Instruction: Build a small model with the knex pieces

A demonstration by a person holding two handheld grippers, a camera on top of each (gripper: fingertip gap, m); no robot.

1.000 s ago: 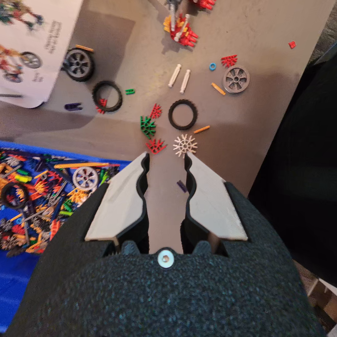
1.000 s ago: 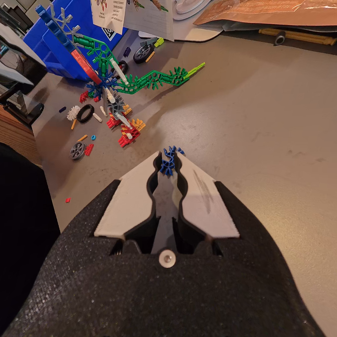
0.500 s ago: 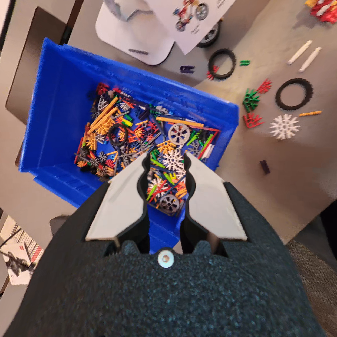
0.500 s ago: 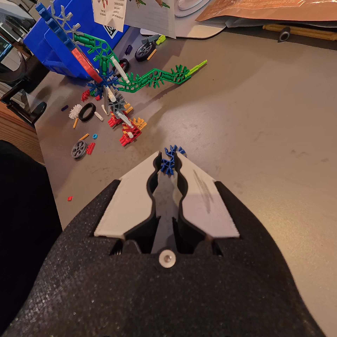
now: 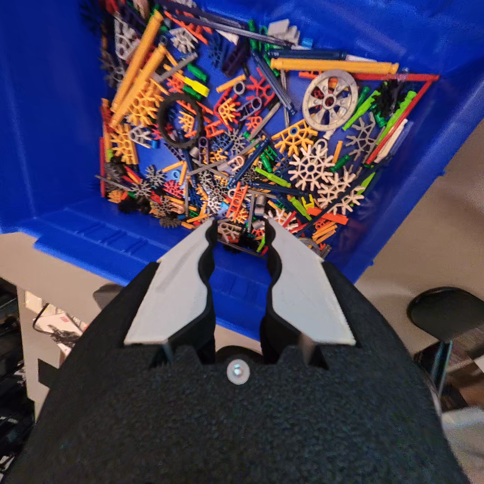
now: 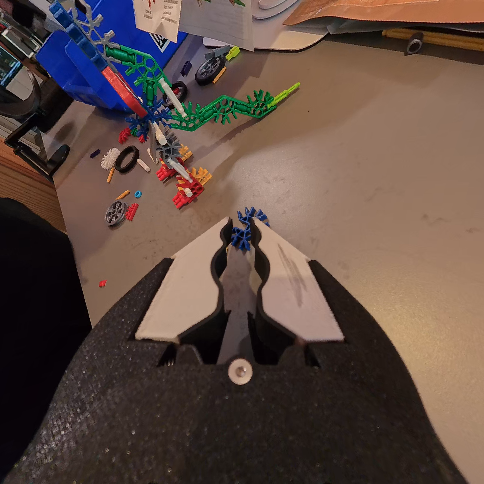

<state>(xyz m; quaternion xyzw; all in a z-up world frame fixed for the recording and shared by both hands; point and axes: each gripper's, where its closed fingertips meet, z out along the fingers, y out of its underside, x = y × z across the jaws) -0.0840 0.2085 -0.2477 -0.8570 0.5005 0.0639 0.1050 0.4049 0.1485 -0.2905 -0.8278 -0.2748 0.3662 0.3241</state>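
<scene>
A blue connector piece sits clamped between the right gripper's tips at frame centre, above the grey table. The left gripper, jaws apart and empty, hangs over the blue bin of mixed pieces; a built model stands upper left.

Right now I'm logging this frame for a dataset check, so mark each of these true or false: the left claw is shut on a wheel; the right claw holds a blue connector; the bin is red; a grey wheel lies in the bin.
1. The left claw is shut on a wheel. False: it is open and empty above the bin.
2. The right claw holds a blue connector. True.
3. The bin is red. False: it is blue.
4. A grey wheel lies in the bin. True.
</scene>
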